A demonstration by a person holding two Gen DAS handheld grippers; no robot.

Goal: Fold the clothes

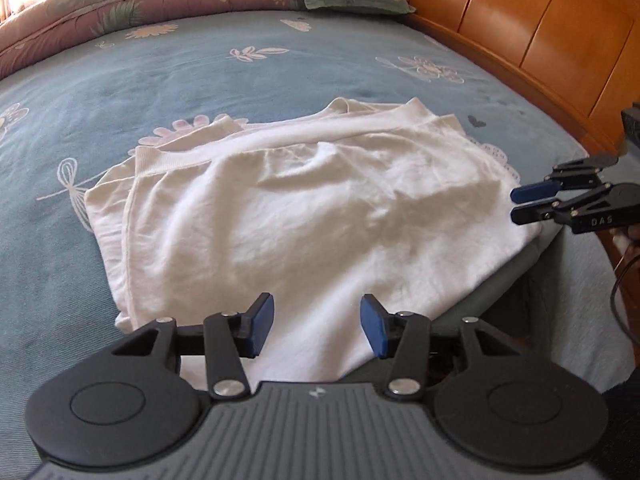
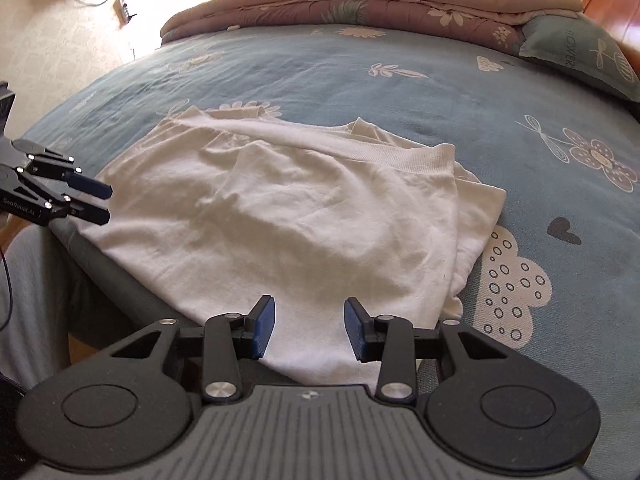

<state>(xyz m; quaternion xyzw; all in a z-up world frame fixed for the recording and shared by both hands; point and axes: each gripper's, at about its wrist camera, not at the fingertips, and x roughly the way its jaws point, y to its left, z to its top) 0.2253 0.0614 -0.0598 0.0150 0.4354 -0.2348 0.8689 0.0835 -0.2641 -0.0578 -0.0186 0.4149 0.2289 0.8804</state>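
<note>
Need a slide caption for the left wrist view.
Open left tool hovers over folded white garment on blue bedspread; right tool alongside.

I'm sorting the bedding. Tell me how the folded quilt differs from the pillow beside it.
The quilt is pink and cream with large flower and leaf prints; the pillow is grey-green with thin white line drawings and lettering. The quilt stretches across most of the bed's far edge in stacked layers; the pillow is one much smaller piece at its end, by the wooden headboard. Both rest on the blue sheet.
</note>
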